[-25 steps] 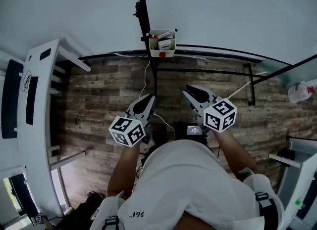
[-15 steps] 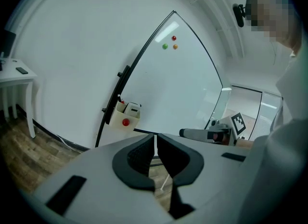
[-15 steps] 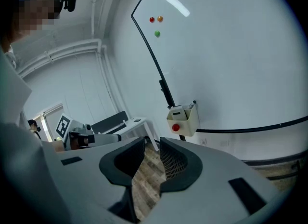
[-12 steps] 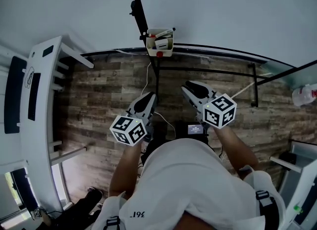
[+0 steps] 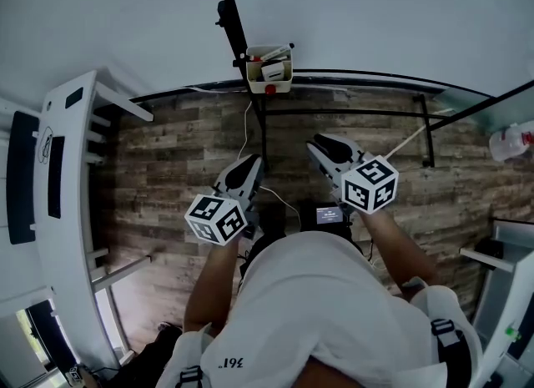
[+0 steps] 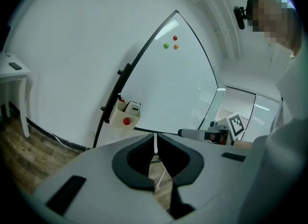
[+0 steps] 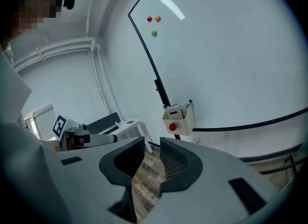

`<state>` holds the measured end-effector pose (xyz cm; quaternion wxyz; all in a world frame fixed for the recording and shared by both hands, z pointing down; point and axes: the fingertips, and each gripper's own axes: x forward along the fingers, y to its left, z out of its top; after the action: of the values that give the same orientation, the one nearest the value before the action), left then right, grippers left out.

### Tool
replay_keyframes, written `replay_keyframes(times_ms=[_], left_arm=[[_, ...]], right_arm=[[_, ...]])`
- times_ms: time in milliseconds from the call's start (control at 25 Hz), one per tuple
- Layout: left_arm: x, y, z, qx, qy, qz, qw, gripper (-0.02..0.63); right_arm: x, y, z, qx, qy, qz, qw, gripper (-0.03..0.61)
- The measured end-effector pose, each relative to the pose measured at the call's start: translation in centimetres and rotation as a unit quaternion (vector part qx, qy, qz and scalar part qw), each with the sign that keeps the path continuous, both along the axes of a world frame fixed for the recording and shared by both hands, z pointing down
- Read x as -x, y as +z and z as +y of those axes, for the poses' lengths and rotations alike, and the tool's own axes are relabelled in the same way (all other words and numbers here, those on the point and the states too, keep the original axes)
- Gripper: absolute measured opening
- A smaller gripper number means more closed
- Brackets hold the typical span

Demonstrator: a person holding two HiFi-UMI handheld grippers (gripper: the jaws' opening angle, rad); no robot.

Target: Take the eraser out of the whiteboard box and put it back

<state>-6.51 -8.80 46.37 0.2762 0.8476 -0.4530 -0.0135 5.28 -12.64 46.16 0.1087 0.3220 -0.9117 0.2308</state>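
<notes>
Below the whiteboard box (image 5: 269, 73), as the head view gives it, the left gripper (image 5: 249, 163) and the right gripper (image 5: 321, 143) hang side by side, both pointing toward the box and well apart from it. The left jaws stand almost together, with only a thin slit between them, and hold nothing. The right jaws stand a little apart, and only floor shows between them. The eraser (image 5: 276, 72), a white block with a dark strip, stands inside the box. The box hangs on the black post at the edge of the whiteboard (image 5: 375, 11). Between the grippers and the box lies bare wooden floor (image 5: 167, 161), crossed by the black stand bars (image 5: 350, 118). A white desk (image 5: 62, 178) stands far to the left of the box.
</notes>
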Motion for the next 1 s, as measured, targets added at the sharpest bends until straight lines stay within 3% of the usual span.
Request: replay_keyframes(times_ms=[840,1000], left_arm=[[2.4,-0.4,-8.0,-0.024,0.042,-0.046,0.9978,0.009],[2.4,-0.1,-9.6,-0.022,0.04,-0.048,0.9978,0.009]], right_arm=[[3.7,-1.4,-9.6,-0.057,0.006,0.06,0.997,0.102],[4.4,-1.5,-11.6,-0.074,0.006,0.075,0.994,0.15]])
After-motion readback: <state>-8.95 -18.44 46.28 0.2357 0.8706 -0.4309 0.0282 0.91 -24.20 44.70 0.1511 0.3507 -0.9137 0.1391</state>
